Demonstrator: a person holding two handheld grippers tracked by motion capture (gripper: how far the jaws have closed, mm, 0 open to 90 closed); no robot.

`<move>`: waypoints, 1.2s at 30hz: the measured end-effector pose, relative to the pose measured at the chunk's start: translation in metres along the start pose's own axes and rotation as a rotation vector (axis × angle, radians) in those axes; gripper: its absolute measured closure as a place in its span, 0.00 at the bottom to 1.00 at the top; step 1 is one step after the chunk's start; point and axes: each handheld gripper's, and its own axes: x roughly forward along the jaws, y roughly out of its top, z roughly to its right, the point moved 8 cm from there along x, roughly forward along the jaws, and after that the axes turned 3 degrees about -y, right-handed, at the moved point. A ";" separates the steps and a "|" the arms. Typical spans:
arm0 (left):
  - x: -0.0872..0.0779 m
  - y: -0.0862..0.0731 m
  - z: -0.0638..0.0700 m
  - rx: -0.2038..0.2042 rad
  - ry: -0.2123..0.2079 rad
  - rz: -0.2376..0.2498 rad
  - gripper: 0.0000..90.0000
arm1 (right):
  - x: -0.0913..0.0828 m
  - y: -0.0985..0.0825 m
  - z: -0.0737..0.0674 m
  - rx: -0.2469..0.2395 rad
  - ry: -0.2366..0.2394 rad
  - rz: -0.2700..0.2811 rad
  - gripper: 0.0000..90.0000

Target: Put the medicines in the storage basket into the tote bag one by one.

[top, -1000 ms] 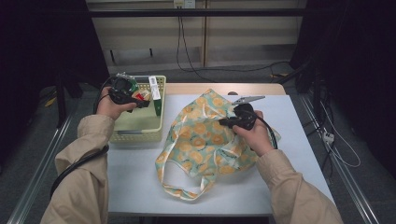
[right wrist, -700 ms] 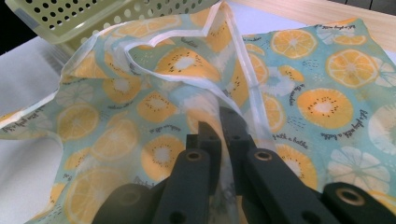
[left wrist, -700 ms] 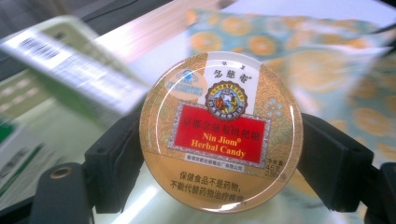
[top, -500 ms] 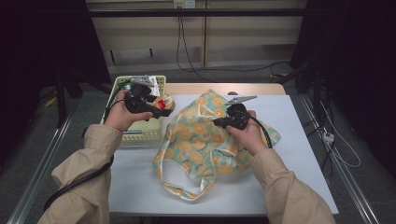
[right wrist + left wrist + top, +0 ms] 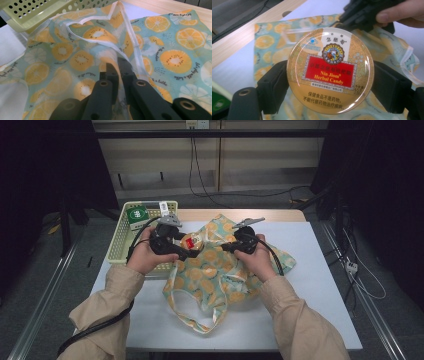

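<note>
- The left gripper [image 5: 192,251] holds a round candy tin [image 5: 330,70] by its rim, one black jaw on each side (the label reads "Nin Jiom Herbal Candy").
- In the high view the tin [image 5: 192,242] hangs just above the fruit-print cloth bag [image 5: 220,270], a little right of the yellow basket [image 5: 118,245], near the far left part of the surface [image 5: 320,285].
- The right gripper [image 5: 117,72] is closed on the bag's fabric beside the white hem, and it lifts that edge, so the mouth of the bag seems to be held up.
- My judgement: taking the tin out of the basket is done, and the carrying to the bag is almost done.
- What is left: to lower the tin through the opening, to let it go, and then to release the fabric.
- I cannot tell from the pictures how wide the mouth is open; the cloth is soft and wrinkled, and a fold may block the tin.
- Other things: a green and white box [image 5: 137,217] lies in the far part of the basket, and the bag's white handles [image 5: 200,317] lie toward the near edge of the surface.
- Nothing hard stands between the tin and the bag; the two grippers are near each other, so they could knock together.
</note>
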 end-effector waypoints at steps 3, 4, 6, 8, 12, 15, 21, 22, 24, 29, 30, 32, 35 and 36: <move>0.010 -0.006 0.006 -0.005 -0.014 -0.006 0.23 | 0.003 -0.001 -0.002 -0.008 0.000 -0.007 0.99; 0.012 -0.007 0.006 -0.006 0.012 -0.013 0.23 | 0.003 0.000 -0.002 -0.004 0.002 -0.003 0.99; 0.021 -0.011 0.011 -0.007 -0.018 -0.015 0.23 | 0.002 -0.001 -0.002 0.002 0.003 -0.005 0.99; 0.030 -0.014 0.015 0.006 -0.019 -0.027 0.23 | 0.002 -0.001 -0.001 0.002 0.002 -0.005 0.99; 0.048 -0.020 0.022 0.012 -0.030 -0.046 0.23 | -0.002 0.000 0.002 0.016 0.002 0.000 0.99; 0.063 -0.024 0.025 0.023 -0.030 -0.065 0.23 | -0.004 0.000 0.003 0.015 0.003 0.003 0.99; 0.089 -0.033 0.022 -0.002 -0.023 -0.090 0.23 | -0.009 -0.001 0.005 0.015 0.002 0.005 0.99; 0.091 -0.035 0.021 0.004 0.009 -0.113 0.23 | -0.010 -0.001 0.005 0.017 0.001 0.007 0.99; 0.098 -0.036 0.019 -0.002 0.018 -0.107 0.23 | -0.012 -0.002 0.007 0.024 0.002 0.006 0.99; 0.112 -0.036 0.011 -0.029 0.019 -0.101 0.23 | -0.019 -0.003 0.012 0.034 -0.003 0.011 0.99; 0.115 -0.036 0.008 -0.033 0.024 -0.101 0.23 | -0.020 -0.004 0.013 0.035 -0.003 0.010 0.99; 0.119 -0.035 0.003 -0.035 0.043 -0.101 0.23 | -0.022 -0.005 0.014 0.041 -0.002 0.013 0.99; 0.125 -0.029 -0.003 -0.067 0.050 -0.059 0.23 | -0.025 -0.006 0.015 0.040 -0.003 0.014 0.99; 0.126 -0.027 -0.004 -0.067 0.051 -0.057 0.23 | -0.026 -0.007 0.016 0.041 -0.003 0.016 0.99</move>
